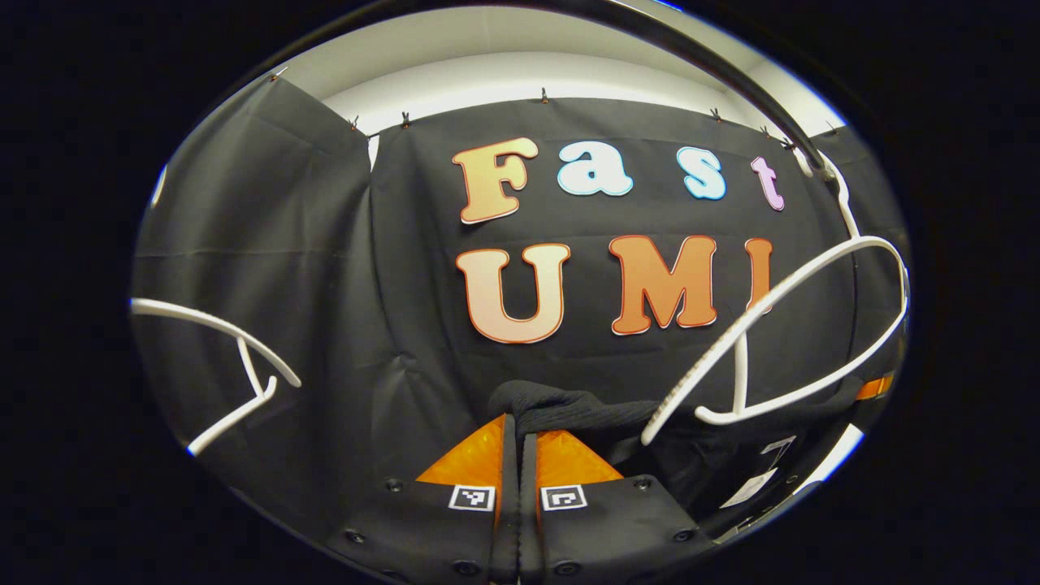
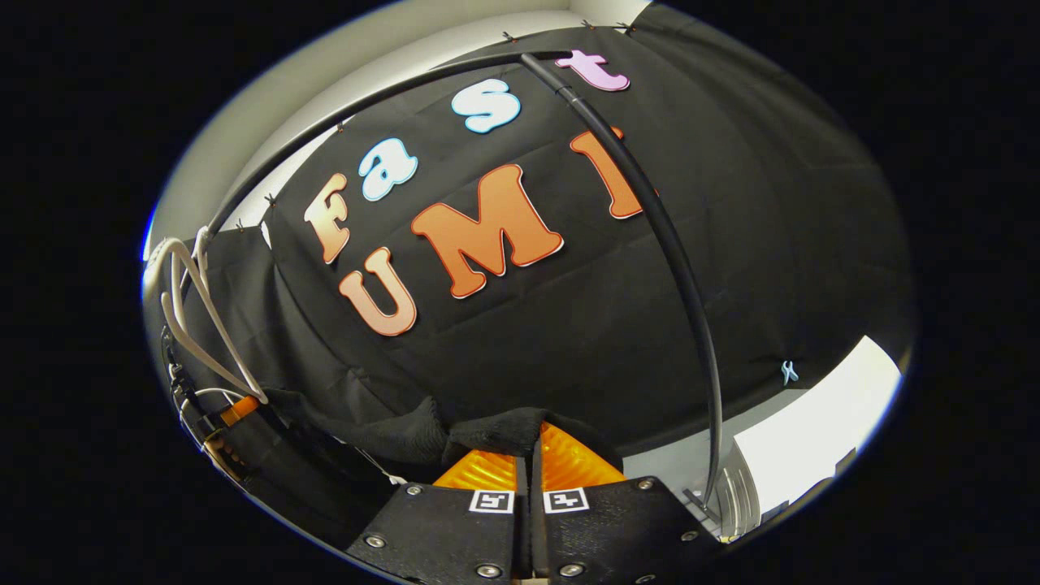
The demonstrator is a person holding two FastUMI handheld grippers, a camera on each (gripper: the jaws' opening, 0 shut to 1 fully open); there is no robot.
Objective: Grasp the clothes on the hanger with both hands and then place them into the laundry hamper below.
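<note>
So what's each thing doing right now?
Left tongs: shut on the black garment.
Right tongs: shut on the black garment.
Black garment: off the hanger, stretched between both tongs.
White hanger: bare, hooked on the black rail.
Second white hanger: bare.

Black garment (image 1: 569,410), knit-looking fabric w/ ribbed texture, off the hanger, bunched at its top edge. In left gripper view the edge rises as a dark fold just above the left tool (image 1: 518,455), pinched betw. its fingers, which are closed together; rest drapes down to the right, a pale tag showing on the lower part. White plastic hanger (image 1: 780,341) hangs bare from the rail, tilted, just beside the garment. In right gripper view the same fabric (image 2: 422,431) stretches leftward from the right tool (image 2: 530,463), likewise clamped in closed fingers, sagging betw. the two grips. Hanger (image 2: 203,317) seen edge-on at far left.
</note>
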